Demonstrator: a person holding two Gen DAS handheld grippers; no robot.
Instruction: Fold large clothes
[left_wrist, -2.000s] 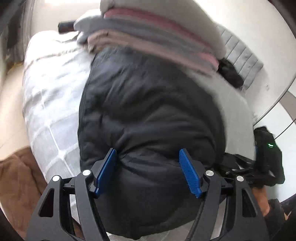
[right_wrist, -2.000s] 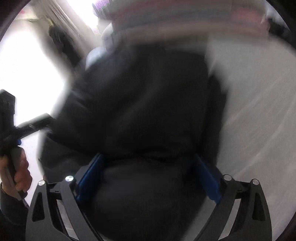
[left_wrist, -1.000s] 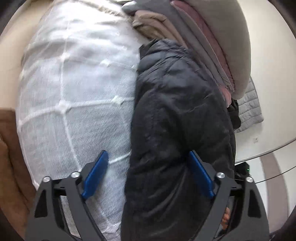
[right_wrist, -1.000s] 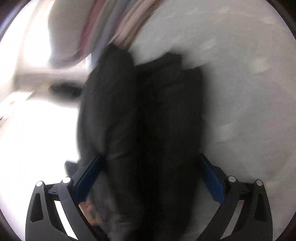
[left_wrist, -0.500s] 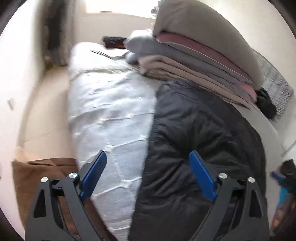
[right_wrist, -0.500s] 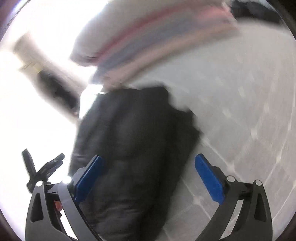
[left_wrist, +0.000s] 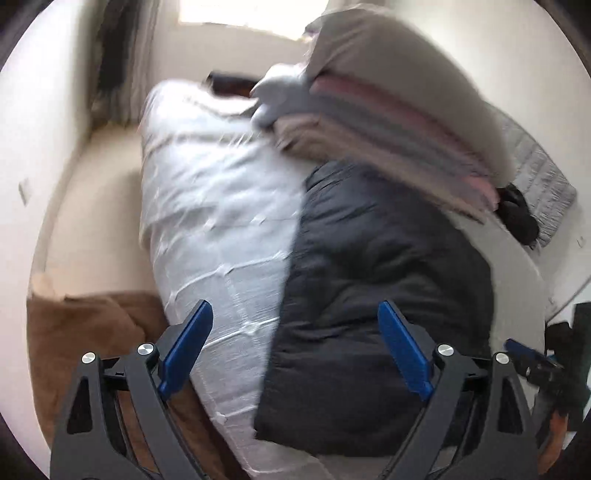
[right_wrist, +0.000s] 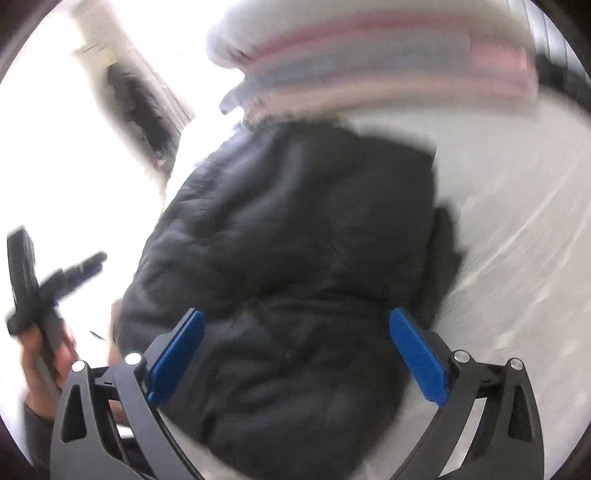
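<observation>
A folded black puffer jacket (left_wrist: 384, 280) lies on the white quilted bed (left_wrist: 214, 206), up against a stack of folded clothes (left_wrist: 399, 96). It also shows in the right wrist view (right_wrist: 295, 258), blurred. My left gripper (left_wrist: 295, 343) is open and empty, held above the jacket's near left edge and the bedcover. My right gripper (right_wrist: 297, 352) is open and empty, held over the jacket's near part. The left gripper (right_wrist: 40, 288) and the hand holding it show at the left of the right wrist view.
A brown blanket (left_wrist: 85, 325) lies on the floor by the bed's near left corner. A grey quilted item (left_wrist: 539, 184) and a small black item (left_wrist: 517, 218) lie at the far right. A dark curtain (left_wrist: 114, 55) hangs by the window.
Both grippers let go of the jacket and pulled back from it, jaws wide open. The jacket now rests folded beside the stack. Both views have swung about.
</observation>
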